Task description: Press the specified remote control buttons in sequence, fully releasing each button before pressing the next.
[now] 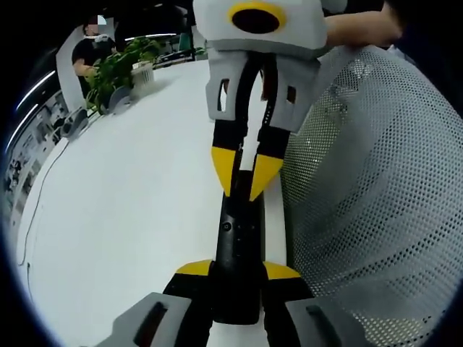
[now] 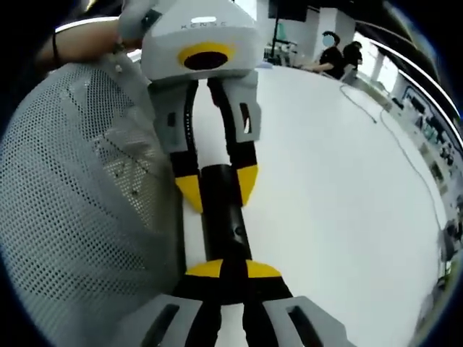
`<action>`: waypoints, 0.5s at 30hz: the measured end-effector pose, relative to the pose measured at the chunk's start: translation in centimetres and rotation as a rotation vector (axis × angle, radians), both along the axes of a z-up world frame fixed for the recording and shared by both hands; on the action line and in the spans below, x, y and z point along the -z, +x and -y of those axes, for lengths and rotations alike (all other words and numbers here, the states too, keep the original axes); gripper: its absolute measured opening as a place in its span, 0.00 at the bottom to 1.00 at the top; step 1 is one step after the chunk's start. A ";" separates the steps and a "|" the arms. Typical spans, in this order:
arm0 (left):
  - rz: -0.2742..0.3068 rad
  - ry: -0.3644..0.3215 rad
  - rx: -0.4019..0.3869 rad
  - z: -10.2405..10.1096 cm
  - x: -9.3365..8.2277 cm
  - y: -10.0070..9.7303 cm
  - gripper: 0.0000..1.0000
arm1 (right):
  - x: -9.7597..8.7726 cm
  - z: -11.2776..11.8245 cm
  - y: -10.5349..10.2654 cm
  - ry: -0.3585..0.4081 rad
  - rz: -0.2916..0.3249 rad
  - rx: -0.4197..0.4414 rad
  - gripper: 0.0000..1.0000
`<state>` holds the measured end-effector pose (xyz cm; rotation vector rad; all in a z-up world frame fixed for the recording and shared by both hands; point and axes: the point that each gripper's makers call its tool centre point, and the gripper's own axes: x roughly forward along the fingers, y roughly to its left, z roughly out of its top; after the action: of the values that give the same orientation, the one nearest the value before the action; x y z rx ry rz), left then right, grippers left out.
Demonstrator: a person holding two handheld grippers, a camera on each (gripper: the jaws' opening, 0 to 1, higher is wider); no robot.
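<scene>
A slim black remote lies lengthwise over the white table, with small buttons on its top face. My left gripper is shut on its near end, one yellow-tipped jaw on each side. From the far side my right gripper comes in with its yellow tips drawn together into a V, touching the remote's other end. In the right gripper view the remote runs from my shut right gripper up to the left gripper, which clamps it. The contact point under the right tips is hidden.
A grey mesh chair back stands close beside the remote, seen also as mesh. A potted plant sits at the table's far end. A thin cable runs along the table. People sit in the background.
</scene>
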<state>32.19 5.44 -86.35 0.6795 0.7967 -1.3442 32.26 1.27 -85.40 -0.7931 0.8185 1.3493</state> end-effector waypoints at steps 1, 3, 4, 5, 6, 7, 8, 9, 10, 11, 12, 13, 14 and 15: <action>0.000 0.001 0.001 0.0 0.0 0.0 0.25 | 0.0 -0.1 0.0 -0.001 0.008 -0.010 0.06; 0.002 0.002 0.003 0.0 0.0 0.0 0.25 | 0.0 -0.1 0.0 -0.003 0.007 -0.008 0.05; 0.002 0.002 0.003 0.0 0.0 0.0 0.25 | 0.0 -0.1 0.0 0.000 0.004 -0.005 0.05; 0.002 0.002 0.003 0.0 0.0 0.0 0.25 | 0.0 -0.1 0.1 0.000 0.002 -0.003 0.05; 0.001 0.002 0.003 0.0 0.0 0.0 0.25 | 0.1 -0.1 0.1 0.000 -0.002 -0.001 0.05; 0.001 0.002 0.003 0.0 0.0 0.0 0.25 | 0.1 -0.1 0.1 -0.003 -0.002 -0.003 0.05; 0.001 0.003 0.003 0.0 0.0 0.0 0.25 | 0.1 -0.2 0.0 -0.014 0.005 -0.019 0.06; 0.001 0.003 0.003 0.0 0.0 0.0 0.25 | 0.1 -0.2 0.0 -0.023 0.010 -0.027 0.06; 0.001 0.003 0.004 0.0 0.0 0.0 0.25 | 0.1 -0.3 0.0 -0.031 0.012 -0.028 0.06; 0.001 0.004 0.004 0.0 0.0 0.0 0.25 | 0.2 -0.3 0.0 -0.044 0.016 -0.029 0.06; 0.001 0.004 0.004 0.0 0.0 0.0 0.25 | 0.2 -0.3 0.0 -0.051 0.019 -0.035 0.05; 0.001 0.004 0.004 0.0 0.0 0.0 0.25 | 0.2 -0.3 0.0 -0.057 0.017 -0.033 0.05; 0.001 0.004 0.004 0.0 0.0 0.0 0.25 | 0.2 -0.3 0.0 -0.066 0.014 -0.030 0.05; 0.001 0.004 0.004 0.0 0.0 0.0 0.25 | 0.2 -0.3 0.1 -0.084 0.005 -0.034 0.05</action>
<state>32.20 5.45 -86.37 0.6853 0.7981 -1.3458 32.33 1.61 -85.63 -0.8789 0.8658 1.3495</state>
